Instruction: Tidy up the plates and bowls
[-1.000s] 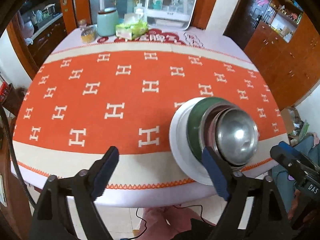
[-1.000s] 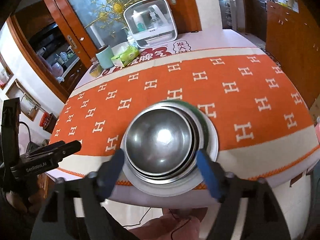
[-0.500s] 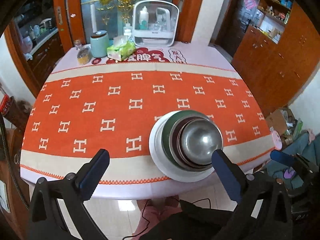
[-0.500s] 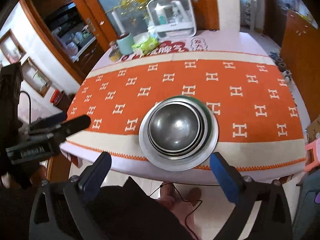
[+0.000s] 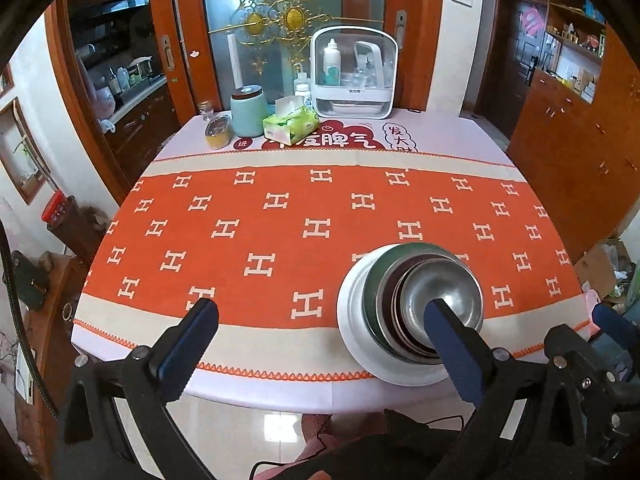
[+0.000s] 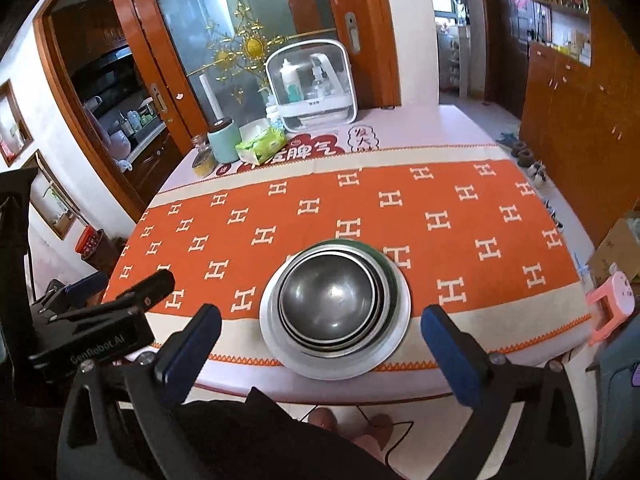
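Grippers first: my left gripper and right gripper have just been spreading and both hang released, nothing between them. Beyond them I see steel bowls nested on a green dish and white plate at the near table edge, on orange cloth. Far back stands a tissue pack.

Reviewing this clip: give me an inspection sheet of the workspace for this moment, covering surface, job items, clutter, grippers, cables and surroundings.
Surface: table under orange H-patterned cloth.
Job's things: shiny steel bowls nested on a green dish and round white plate, at the near edge.
Clutter: mint lidded canister, green tissue pack, white bottle caddy, small jar, all at the far end.
Grippers: left gripper and right gripper open, holding nothing, jaws just widened.
Cables: thin black cable on the floor.
Surroundings: wooden cabinets, glass door.
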Demonstrator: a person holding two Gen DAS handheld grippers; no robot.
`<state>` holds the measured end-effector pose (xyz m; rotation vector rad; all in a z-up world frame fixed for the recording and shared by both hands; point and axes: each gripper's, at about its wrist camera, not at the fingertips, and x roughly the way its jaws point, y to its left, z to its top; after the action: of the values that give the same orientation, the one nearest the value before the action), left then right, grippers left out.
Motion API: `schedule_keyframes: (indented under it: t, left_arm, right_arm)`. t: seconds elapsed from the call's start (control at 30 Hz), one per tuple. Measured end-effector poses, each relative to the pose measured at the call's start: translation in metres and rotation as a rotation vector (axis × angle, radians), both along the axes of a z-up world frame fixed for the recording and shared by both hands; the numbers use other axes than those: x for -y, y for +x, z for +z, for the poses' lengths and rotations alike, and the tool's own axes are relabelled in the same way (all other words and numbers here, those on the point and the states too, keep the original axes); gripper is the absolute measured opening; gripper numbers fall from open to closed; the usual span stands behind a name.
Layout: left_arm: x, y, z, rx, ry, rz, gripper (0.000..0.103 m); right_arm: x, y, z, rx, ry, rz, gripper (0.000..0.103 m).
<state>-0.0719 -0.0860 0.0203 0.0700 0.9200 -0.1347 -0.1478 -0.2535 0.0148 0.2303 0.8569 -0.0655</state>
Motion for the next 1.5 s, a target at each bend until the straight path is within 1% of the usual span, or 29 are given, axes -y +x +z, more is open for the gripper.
schedule_keyframes:
  t: [0.2,0.57,1.07,1.5]
  left_arm:
    - [-0.003,-0.002,0.003,0.036,0.011,0.039,0.102]
    - [-0.005,-0.002,0.007,0.071,0.024,0.035,0.102]
    - [0.007,0.003,0.005,0.063,0.031,-0.006,0.102]
    - [0.009,0.005,0.003,0.052,0.032,-0.013,0.102]
  right_arm:
    - [-0.001,0.002,0.000,-0.008,0.005,0.002,0.101]
    - [-0.006,0.006,0.001,0.005,0.003,0.018,0.101]
    - [-0.004,0.010,0.000,-0.003,0.007,0.013,0.101]
    - [0.001,0.018,-0.008,-0.025,0.027,0.020,0.101]
